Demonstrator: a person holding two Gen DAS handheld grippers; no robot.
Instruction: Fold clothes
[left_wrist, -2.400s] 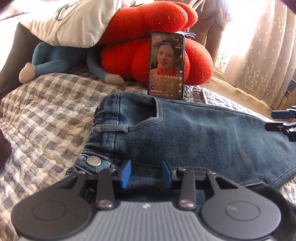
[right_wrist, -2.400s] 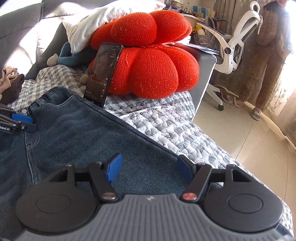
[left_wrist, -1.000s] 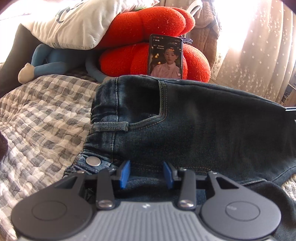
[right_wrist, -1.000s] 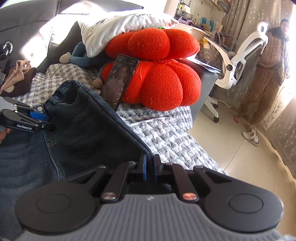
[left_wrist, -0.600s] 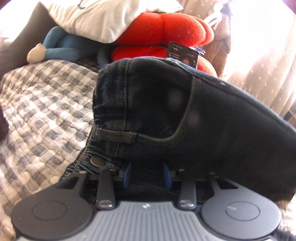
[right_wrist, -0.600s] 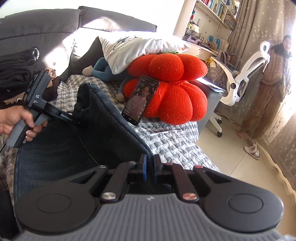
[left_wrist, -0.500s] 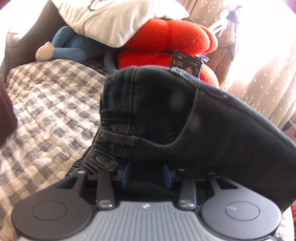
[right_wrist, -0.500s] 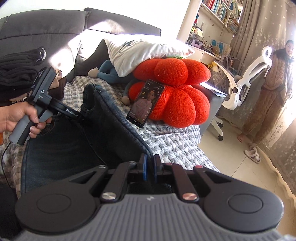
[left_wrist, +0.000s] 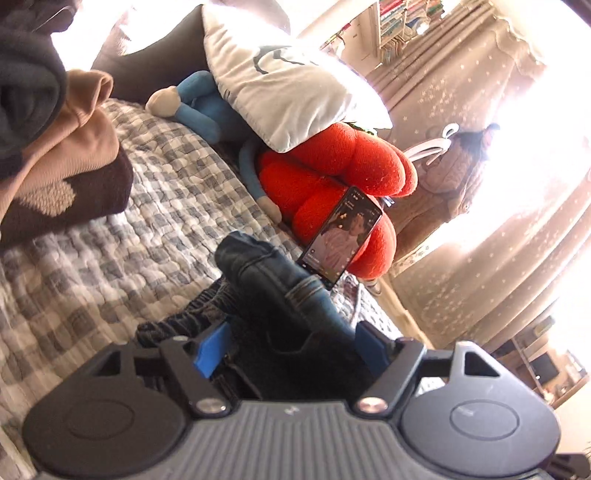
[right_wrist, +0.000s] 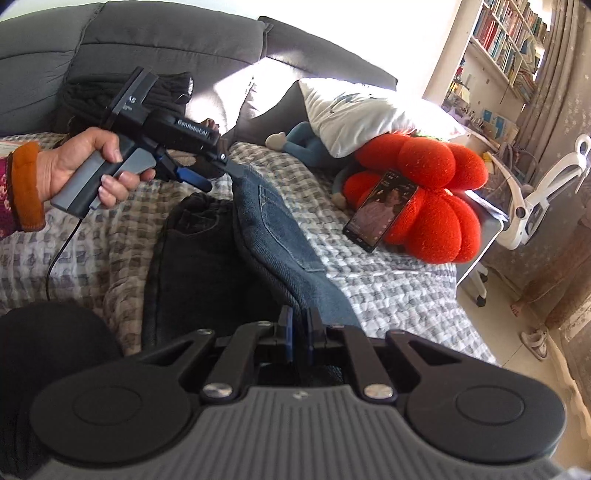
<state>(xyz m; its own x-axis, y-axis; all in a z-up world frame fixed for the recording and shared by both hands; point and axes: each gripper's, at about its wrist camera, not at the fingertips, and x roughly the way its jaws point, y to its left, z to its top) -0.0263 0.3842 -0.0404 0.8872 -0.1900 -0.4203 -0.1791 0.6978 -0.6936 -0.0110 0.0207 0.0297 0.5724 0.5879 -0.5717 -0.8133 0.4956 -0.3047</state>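
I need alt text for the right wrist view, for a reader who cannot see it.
The right gripper is shut on dark blue jeans on a checked bed cover. A hand holds the left gripper at the waistband. A phone leans on a red cushion.

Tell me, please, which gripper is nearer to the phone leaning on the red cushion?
Left. The left gripper is up at the jeans' waistband end, opposite the phone; the right gripper clamps the jeans further down, farther from it.

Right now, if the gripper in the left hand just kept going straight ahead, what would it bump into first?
Probably the jeans: the left gripper, jaws just opened, has their folded denim bunched directly ahead. Depth is unclear, but the phone stands behind.
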